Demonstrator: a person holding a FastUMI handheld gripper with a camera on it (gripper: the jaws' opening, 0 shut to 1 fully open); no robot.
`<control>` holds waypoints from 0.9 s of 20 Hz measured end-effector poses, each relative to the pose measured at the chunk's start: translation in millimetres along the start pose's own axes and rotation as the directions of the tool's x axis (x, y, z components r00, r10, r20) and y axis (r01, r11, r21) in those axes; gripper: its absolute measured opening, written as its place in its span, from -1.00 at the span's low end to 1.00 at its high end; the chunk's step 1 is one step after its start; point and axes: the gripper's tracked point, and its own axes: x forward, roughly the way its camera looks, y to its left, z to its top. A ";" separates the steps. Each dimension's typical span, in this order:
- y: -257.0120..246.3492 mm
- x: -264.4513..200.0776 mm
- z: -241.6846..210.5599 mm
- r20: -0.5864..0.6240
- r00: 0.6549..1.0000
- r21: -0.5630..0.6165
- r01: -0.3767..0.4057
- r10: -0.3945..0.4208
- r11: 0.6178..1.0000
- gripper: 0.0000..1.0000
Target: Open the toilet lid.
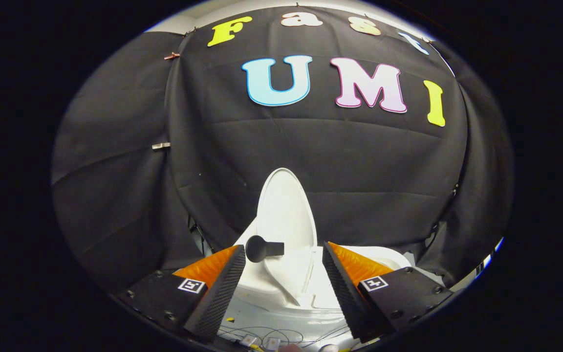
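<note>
Looking down along our hand-held gripper (284, 274), we had its two fingers spread wide apart, with nothing gripped between them and neither pad pressing on anything. Just below the fingertips, a few thin cables (281, 337) and small connectors lay on the white surface (286, 318) near the base of the toilet.

Between the fingers and just ahead of them sat the toilet (389, 259), its white rim and seat showing in the gap. And there was the toilet lid (286, 215), raised up on its hinge, standing close to upright beyond the fingertips, its oval underside facing us against the black booth wall (350, 161). A dark round knob on a short stem (262, 248) stuck out from the lid's lower left edge, close beside the left fingertip but, as far as we could tell, not touching it.

We judged the job as good as done: lid up, gripper free. All that seemed left was confirming the lid would stand by itself and drawing the gripper clear.
</note>
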 end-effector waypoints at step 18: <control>-261.7 -36.6 -2.4 0.228 0.962 0.007 0.152 -0.150 0.988 0.99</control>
